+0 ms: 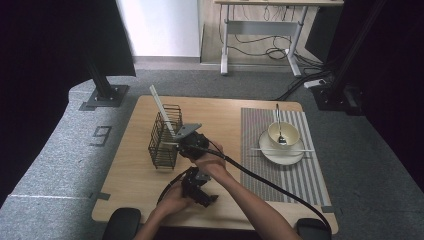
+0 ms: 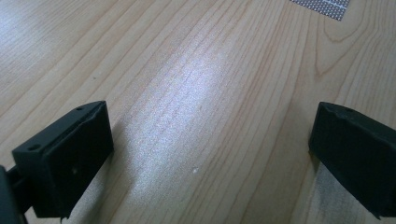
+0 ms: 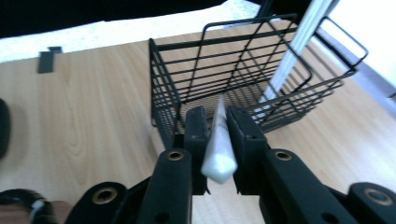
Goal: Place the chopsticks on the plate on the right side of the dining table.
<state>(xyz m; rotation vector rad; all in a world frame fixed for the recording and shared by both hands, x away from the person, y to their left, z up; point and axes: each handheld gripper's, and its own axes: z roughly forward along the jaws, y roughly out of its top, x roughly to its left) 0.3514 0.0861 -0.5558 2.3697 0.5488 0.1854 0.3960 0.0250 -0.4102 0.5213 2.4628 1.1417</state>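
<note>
Chopstick, white, is sitting pinched in my right claw at the wire basket's near rim, tip aiming inside so it joins the one already leaning there, while my left claw is idling open over the bare surface.

Grey carpet floor, white wall, a metal-legged desk with cables beneath
</note>
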